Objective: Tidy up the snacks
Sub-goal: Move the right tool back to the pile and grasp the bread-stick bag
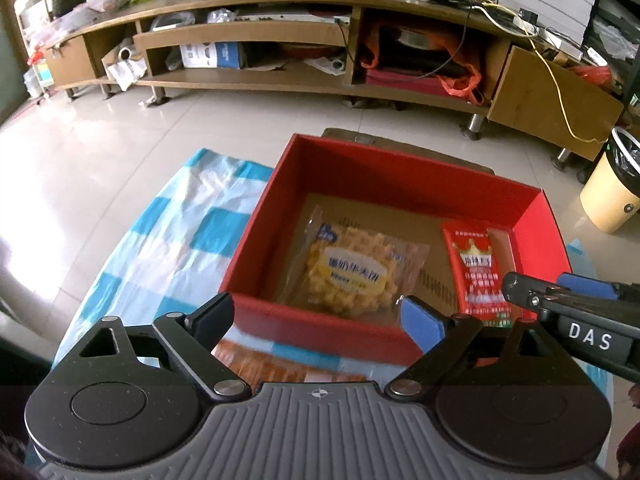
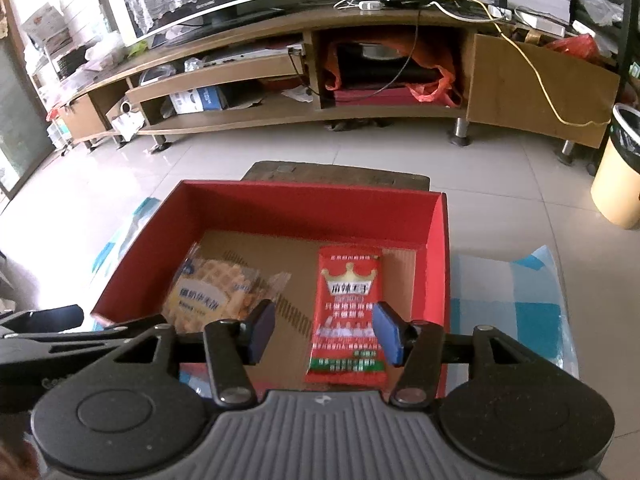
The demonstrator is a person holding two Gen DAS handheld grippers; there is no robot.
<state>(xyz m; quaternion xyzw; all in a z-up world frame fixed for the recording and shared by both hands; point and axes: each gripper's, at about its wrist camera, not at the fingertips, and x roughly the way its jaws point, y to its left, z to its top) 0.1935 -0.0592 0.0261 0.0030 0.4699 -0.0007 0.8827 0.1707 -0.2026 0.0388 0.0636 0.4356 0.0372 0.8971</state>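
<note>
A red open box sits on a blue-and-white checked cloth. Inside lie a clear waffle packet on the left and a red spicy-snack packet on the right. My left gripper is open and empty, above the box's near wall. An orange packet lies on the cloth just below it. My right gripper is open and empty, hovering over the red packet; it also shows in the left wrist view.
The box stands on a low table over a tiled floor. A long wooden TV stand with cluttered shelves runs across the back. A yellow waste bin stands at the right.
</note>
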